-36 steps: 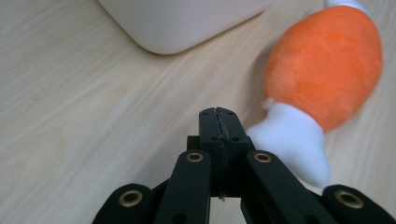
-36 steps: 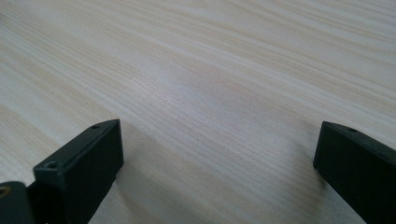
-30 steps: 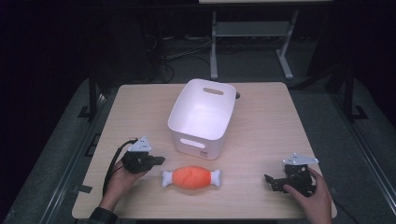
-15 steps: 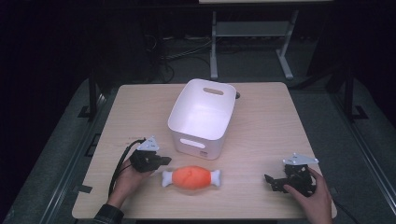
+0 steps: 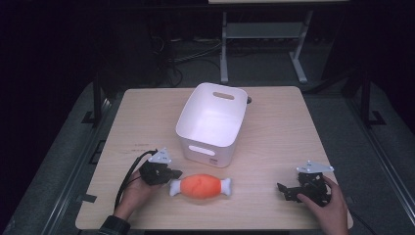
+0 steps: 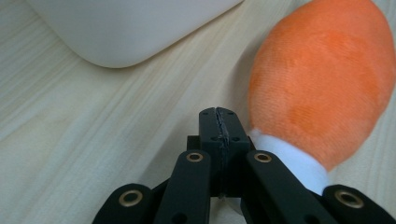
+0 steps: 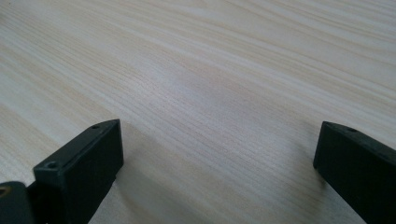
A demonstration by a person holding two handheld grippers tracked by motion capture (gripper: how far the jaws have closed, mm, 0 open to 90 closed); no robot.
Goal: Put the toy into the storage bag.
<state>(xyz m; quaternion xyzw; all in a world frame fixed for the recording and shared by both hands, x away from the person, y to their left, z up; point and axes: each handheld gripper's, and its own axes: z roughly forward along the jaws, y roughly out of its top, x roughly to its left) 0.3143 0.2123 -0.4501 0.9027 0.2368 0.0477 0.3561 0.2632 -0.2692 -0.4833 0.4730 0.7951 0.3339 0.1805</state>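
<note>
An orange plush toy (image 5: pixel 199 186) with white bone-shaped ends lies on the wooden table (image 5: pixel 274 127) near its front edge. My left gripper (image 5: pixel 175 173) rests at the toy's left white end. In the left gripper view its jaws (image 6: pixel 219 122) are pressed together with nothing between them, and the toy (image 6: pixel 322 88) sits just to their right, touching or nearly touching. At the front right of the table my right gripper (image 5: pixel 284 190) lies low. Its jaws (image 7: pixel 217 140) are spread wide over bare wood.
A white plastic bin (image 5: pixel 195 125) with handle slots stands in the middle of the table, just behind the toy; its rounded corner (image 6: pixel 126 28) shows beyond my left jaws. Dark floor, cables and a metal stand lie past the table's far edge.
My left gripper has slid right across the table until it reached the toy's left end. The right gripper and the toy have stayed put.
</note>
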